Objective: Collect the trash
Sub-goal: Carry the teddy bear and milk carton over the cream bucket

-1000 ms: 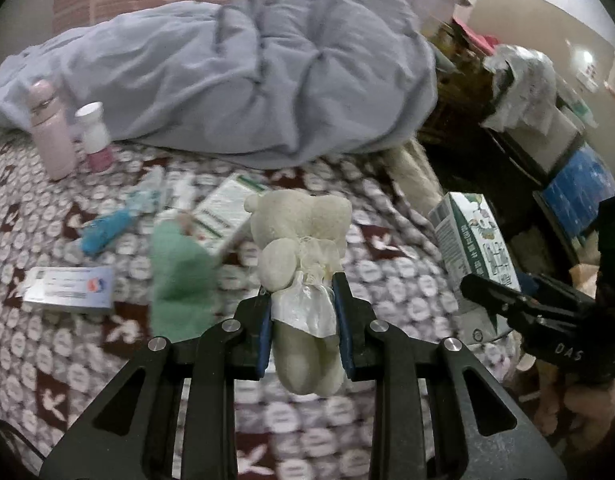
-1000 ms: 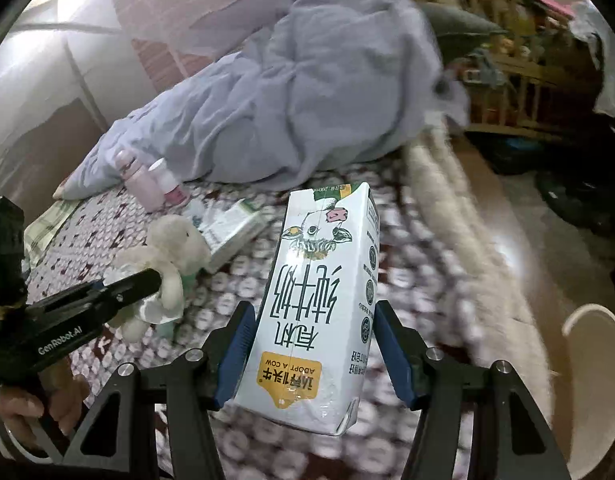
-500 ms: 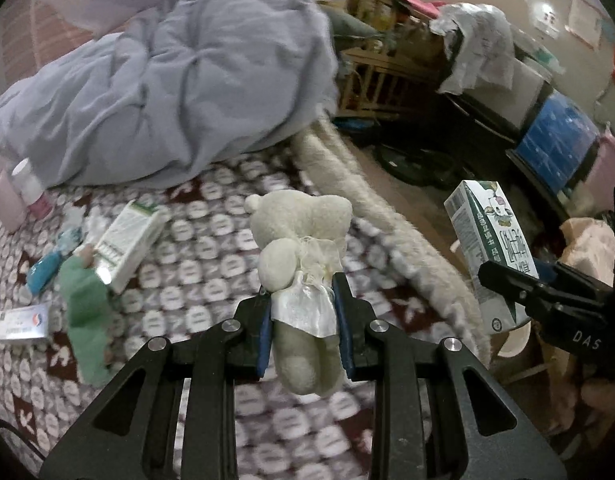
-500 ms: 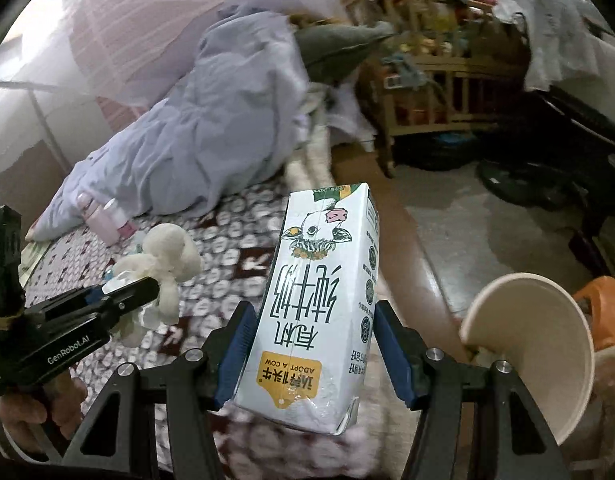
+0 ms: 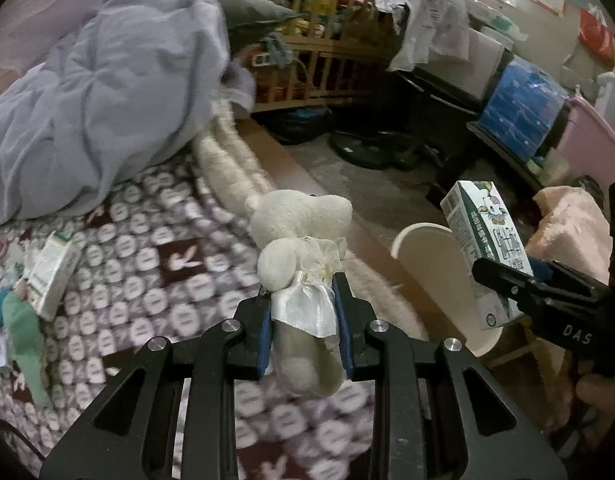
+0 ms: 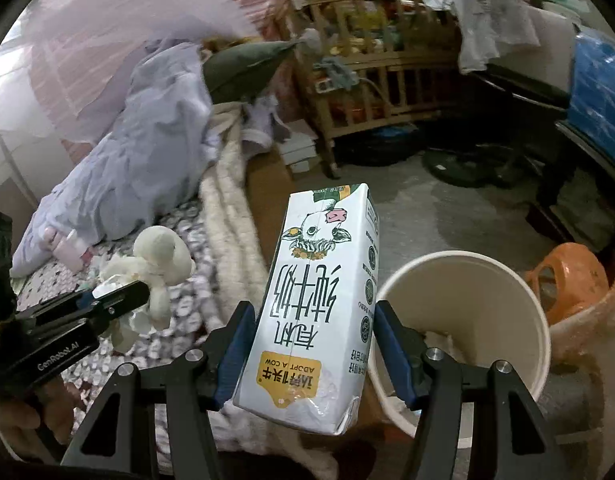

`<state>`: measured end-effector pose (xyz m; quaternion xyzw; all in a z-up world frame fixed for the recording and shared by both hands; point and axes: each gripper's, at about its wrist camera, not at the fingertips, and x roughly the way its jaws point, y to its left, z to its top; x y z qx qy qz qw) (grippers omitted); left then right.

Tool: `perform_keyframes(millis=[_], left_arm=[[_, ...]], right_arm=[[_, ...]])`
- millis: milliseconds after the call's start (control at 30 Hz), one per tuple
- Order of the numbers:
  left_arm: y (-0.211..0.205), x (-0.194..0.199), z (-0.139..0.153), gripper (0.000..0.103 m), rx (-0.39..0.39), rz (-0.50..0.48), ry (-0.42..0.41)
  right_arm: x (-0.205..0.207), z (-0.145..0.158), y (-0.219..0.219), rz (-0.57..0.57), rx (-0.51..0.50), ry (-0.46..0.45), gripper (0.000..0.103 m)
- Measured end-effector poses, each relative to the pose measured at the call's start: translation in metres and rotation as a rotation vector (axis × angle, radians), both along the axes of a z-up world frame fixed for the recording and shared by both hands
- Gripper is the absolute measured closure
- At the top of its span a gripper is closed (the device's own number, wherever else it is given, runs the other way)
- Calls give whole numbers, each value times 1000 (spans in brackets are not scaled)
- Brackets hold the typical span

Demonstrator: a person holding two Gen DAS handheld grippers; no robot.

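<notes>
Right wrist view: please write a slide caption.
Right gripper holds a milk carton beside the open cream bin.

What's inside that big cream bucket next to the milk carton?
Mostly the cream bucket shows bare inner wall. Something pale and crumpled lies at the bottom, too unclear to name. The milk carton, shut in the right gripper, hides the bucket's left part.

Soft cloth, glossy carton and matt plastic showing around a bed

A fuzzy plush toy [image 5: 303,220] is wearing a shiny satin skirt; the milk carton [image 6: 319,304] is gleaming as smooth printed card; the bin [image 6: 487,280] is looking matt plastic; the quilt [image 5: 99,92] is lying as crumpled cloth
</notes>
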<state>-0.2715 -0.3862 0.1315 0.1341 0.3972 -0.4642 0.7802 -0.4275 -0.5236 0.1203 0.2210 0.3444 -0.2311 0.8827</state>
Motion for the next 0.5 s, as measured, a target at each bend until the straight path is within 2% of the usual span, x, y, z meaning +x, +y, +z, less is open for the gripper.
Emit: perform_keyframes(millis=[500], left_arm=[[-69, -37, -17, 79, 10, -143, 89]], right_arm=[[-46, -31, -48, -133, 57, 50, 44]])
